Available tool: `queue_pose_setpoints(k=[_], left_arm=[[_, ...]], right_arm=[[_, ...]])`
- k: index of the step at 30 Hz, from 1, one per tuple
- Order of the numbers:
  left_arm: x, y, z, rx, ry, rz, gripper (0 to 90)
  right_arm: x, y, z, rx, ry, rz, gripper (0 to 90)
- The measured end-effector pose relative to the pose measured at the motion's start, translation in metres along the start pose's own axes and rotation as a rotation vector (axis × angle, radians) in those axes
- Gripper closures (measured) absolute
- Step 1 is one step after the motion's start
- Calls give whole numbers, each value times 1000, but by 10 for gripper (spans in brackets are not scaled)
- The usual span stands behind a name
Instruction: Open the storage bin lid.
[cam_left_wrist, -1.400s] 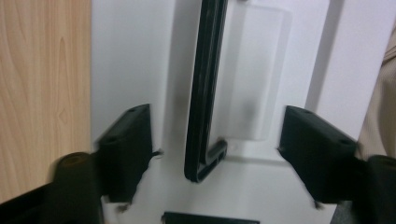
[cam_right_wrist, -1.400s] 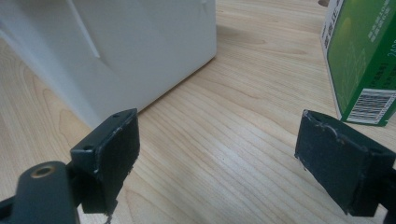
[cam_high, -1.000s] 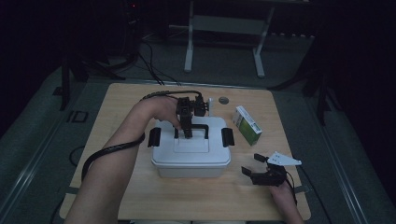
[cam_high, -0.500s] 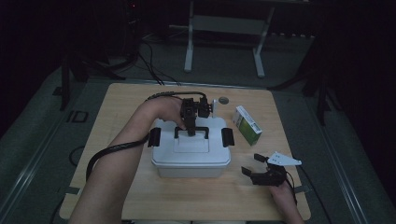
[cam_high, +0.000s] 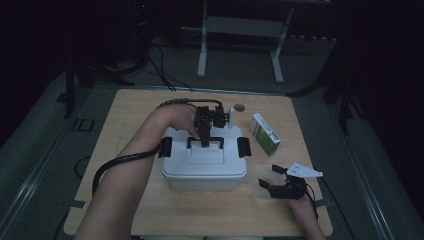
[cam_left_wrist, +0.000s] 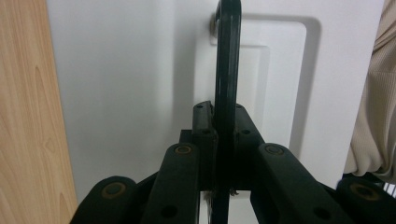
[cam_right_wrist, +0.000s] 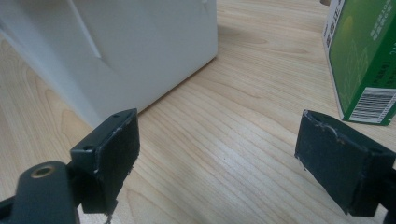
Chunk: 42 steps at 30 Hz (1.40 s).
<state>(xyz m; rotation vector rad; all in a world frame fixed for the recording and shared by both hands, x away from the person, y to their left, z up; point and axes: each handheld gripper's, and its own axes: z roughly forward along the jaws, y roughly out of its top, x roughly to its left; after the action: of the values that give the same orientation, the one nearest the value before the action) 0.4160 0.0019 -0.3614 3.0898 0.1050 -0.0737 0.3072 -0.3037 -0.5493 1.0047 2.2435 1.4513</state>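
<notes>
A white plastic box (cam_high: 205, 172) with a lid stands in the middle of the wooden table (cam_high: 135, 110). Its black carry handle (cam_high: 205, 141) stands upright on the lid. My left gripper (cam_high: 205, 142) reaches down from the far side. Its jaws have just been closing and are now shut on the handle (cam_left_wrist: 227, 56), which runs straight between the pads of the left gripper (cam_left_wrist: 219, 112). My right gripper (cam_high: 270, 176) rests low near the box's front right corner, open with nothing between the jaws. From the right gripper (cam_right_wrist: 219, 140), bare wood lies ahead between the box (cam_right_wrist: 140, 42) and a green carton (cam_right_wrist: 362, 60).
The green carton (cam_high: 265, 134) lies right of the box. Black latches (cam_high: 165, 147) (cam_high: 243, 147) sit on the box's two ends. A small round object (cam_high: 239, 107) and a small white upright item (cam_high: 230, 117) sit behind the box. A metal stand (cam_high: 240, 30) is on the floor beyond.
The left gripper's jaws have closed onto the box handle. Both hands have stayed where they were.
</notes>
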Motion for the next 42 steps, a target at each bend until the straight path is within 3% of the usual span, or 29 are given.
queue_pose_setpoints(k=[16,34,42], left_arm=[[-2,0,-6,-8,7,-6,839],[-9,-12,-34,-35,39,-9,839],[-12,-17,-37,-41,41,-11,839]], right_arm=[[0,0,0,-3,2,5,136],[1,0,0,-3,3,12,137],[1,0,1,-2,2,11,136]])
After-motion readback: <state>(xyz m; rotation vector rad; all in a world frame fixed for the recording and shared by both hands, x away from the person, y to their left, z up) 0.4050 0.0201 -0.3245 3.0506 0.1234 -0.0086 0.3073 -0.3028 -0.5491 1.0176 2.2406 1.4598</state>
